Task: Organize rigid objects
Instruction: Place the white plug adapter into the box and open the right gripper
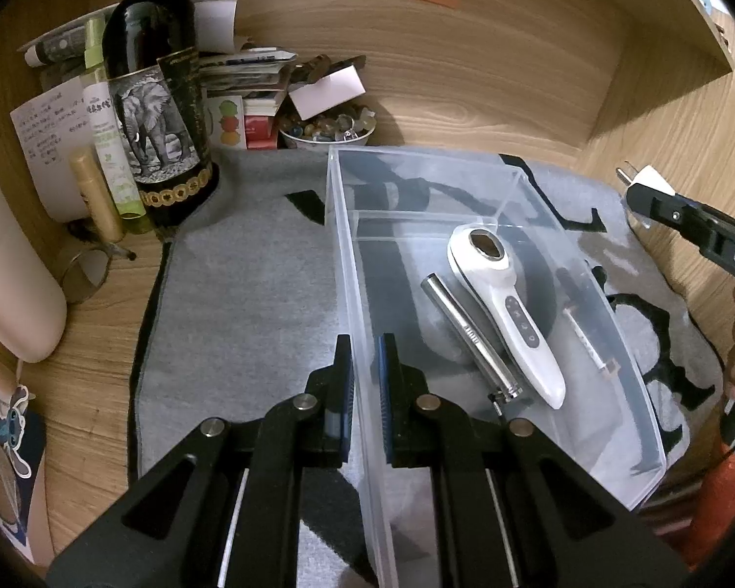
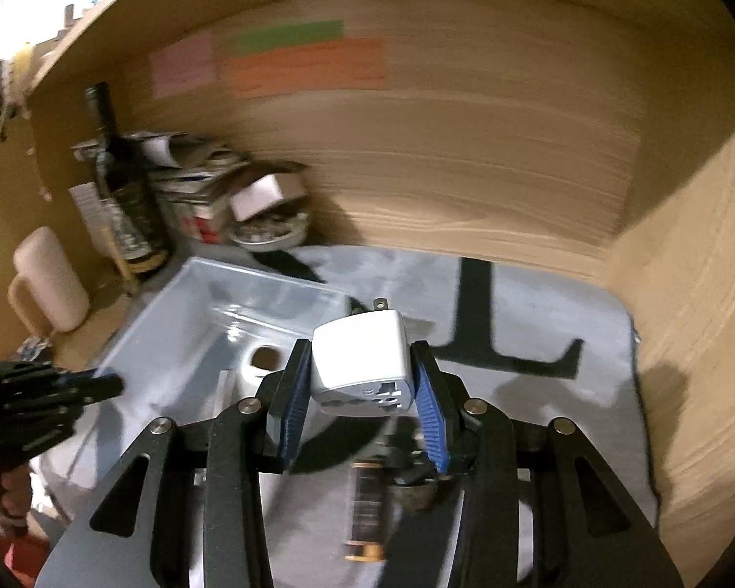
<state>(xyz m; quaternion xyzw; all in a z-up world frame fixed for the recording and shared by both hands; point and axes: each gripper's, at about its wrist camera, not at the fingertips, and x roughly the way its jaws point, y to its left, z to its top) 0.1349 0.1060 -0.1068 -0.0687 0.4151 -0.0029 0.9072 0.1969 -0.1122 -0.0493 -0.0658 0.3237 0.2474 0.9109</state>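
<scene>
A clear plastic bin [image 1: 632, 372] sits on a grey mat [image 1: 250, 304]. It holds a white handheld device [image 1: 509, 313], a metal cylinder [image 1: 470, 338] and a syringe [image 1: 588, 343]. My left gripper [image 1: 365, 392] is shut on the bin's near left wall. My right gripper [image 2: 362, 392] is shut on a white plug adapter [image 2: 362, 367], held in the air to the right of the bin [image 2: 181, 313]. The adapter [image 1: 654, 176] also shows at the right edge of the left wrist view.
A dark wine bottle [image 1: 157, 112], spray bottles, paper piles and a bowl of stones [image 1: 326, 130] crowd the back left corner. A beige jug [image 1: 10, 274] stands at left. A dark tube [image 2: 367, 509] lies on the mat under the right gripper. Wooden walls enclose the desk.
</scene>
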